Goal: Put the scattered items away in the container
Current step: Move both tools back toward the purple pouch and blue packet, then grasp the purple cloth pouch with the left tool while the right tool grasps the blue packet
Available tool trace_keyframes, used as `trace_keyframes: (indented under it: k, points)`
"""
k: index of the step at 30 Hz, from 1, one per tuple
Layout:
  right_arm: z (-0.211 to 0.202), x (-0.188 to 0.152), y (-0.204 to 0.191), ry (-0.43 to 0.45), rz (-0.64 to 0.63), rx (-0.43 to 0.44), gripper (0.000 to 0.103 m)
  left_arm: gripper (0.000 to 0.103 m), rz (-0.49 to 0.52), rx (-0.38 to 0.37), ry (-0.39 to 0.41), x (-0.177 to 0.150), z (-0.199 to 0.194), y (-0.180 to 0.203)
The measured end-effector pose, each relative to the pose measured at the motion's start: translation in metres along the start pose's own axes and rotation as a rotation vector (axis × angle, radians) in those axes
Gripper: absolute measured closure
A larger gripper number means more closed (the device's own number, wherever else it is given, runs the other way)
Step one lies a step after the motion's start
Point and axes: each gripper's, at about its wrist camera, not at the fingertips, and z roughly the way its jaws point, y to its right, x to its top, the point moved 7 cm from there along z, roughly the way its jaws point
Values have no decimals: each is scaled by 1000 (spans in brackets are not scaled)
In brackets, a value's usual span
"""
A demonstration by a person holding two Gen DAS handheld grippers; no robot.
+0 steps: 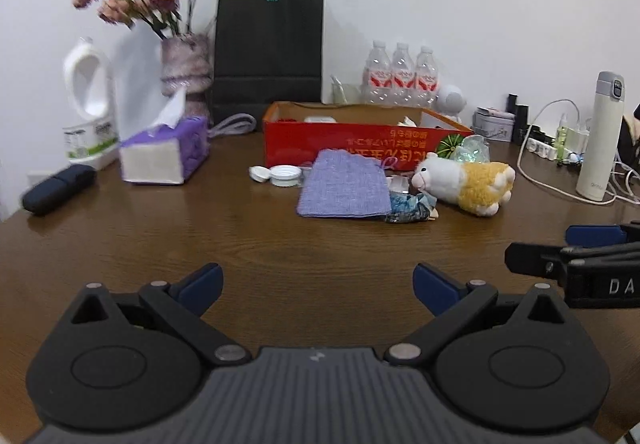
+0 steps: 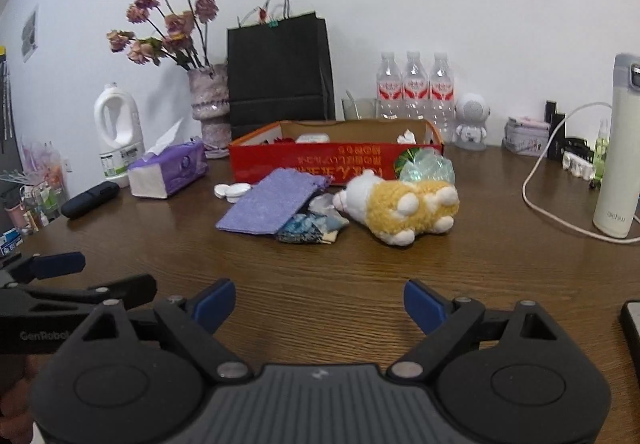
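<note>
Both claws wide, nothing between the pads, hovering low over bare bench (image 1: 120,236) at the near edge. Left claw (image 1: 318,286) aimed at clear wood; right claw (image 2: 319,304) same, parked just beside it. Scattered pile dead ahead, well apart from both. Box (image 1: 360,151) red, open-topped, at the far side of the pile, long axis running 9 to 3, a few small things already inside. In front of it: purple pouch (image 1: 344,189) flat, white caps (image 1: 276,175) just beside its 9 o'clock edge, blue crumpled wrapper (image 1: 412,209) touching its 4 o'clock corner, plush sheep (image 1: 468,183) lying on its side at 3 of the pouch, green crinkly bag (image 1: 472,149) behind the sheep against the box front. From left claw: pouch at 12, sheep at 1. From right claw: sheep (image 2: 400,205) near 12 to 1, pouch (image 2: 272,203) at 11. Sheep long axis roughly 9 to 3 in the left view, head toward 9; in the right view skewed, head toward 10, feet facing the claw. Judgement: right claw nearer the sheep, left nearer pouch and caps. Likely a straight reach forward, jaws across the sheep's short axis, then a short lift over the box wall. Tissue pack (image 1: 164,155), vase, black bag, bottles, flask off to the sides, probably not part of the job.
</note>
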Motion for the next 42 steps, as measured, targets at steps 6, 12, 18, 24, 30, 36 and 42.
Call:
trace_keyframes:
  k: [6,12,18,24,30,36,42]
  points:
    - [39,42,25,12,-13,-37,15,3,33,-37,-19,56,79,-9]
    - [77,66,21,-9,-31,23,19,35,-35,-134,-192,75,166,-13]
    - [106,53,-9,-87,-103,107,28,75,-56,-174,-251,65,193,-14]
    - [137,54,-22,-113,-167,61,30,100,-35,-193,-185,72,159,-16]
    - [154,50,-18,-178,-131,83,52,100,-98,-231,-172,52,89,-40]
    - [135,36,-24,-216,-178,133,73,96,-68,-200,-267,0,45,-49]
    - [77,18,-22,-243,-181,184,60,25,20,-147,-194,7,26,-39]
